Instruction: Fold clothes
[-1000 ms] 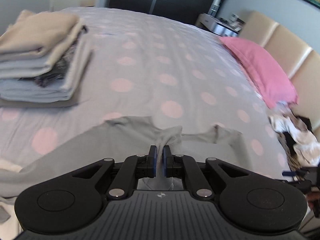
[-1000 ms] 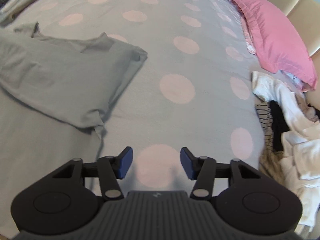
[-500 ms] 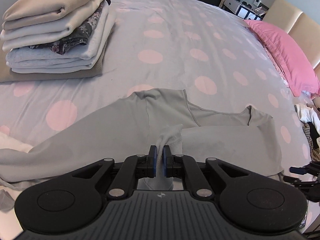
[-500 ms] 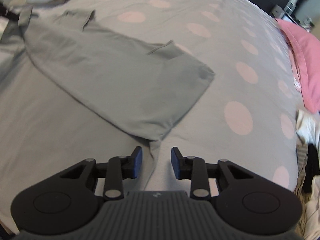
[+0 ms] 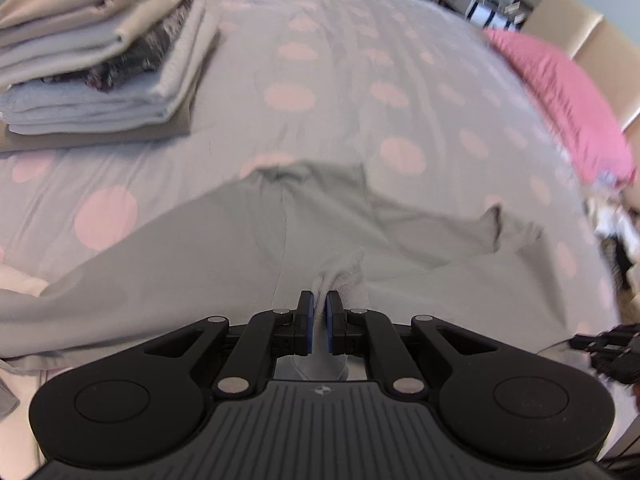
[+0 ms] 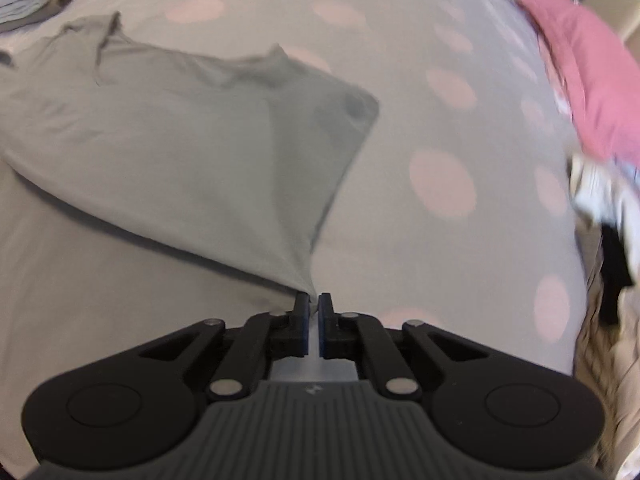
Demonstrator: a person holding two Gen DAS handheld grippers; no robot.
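A grey shirt (image 5: 200, 248) lies spread across the dotted bed cover (image 5: 360, 60). My left gripper (image 5: 319, 300) is shut on a bunched fold at the shirt's near edge, and the cloth rises between the blue pads. In the right wrist view the same shirt (image 6: 180, 140) is pulled to a point at its near right corner. My right gripper (image 6: 314, 302) is closing tight there, with the corner pinched between its pads. Both grippers point steeply down at the bed.
A stack of folded clothes (image 5: 100, 52) sits at the far left of the bed. A pink pillow (image 5: 560, 100) lies along the right side. Below the pillow is a heap of unfolded clothes (image 6: 608, 208). Pale headboard panels stand behind the pillow.
My right gripper went from open over bare cover to the shirt's corner and shut on it. My left gripper sank lower, still gripping the fold.
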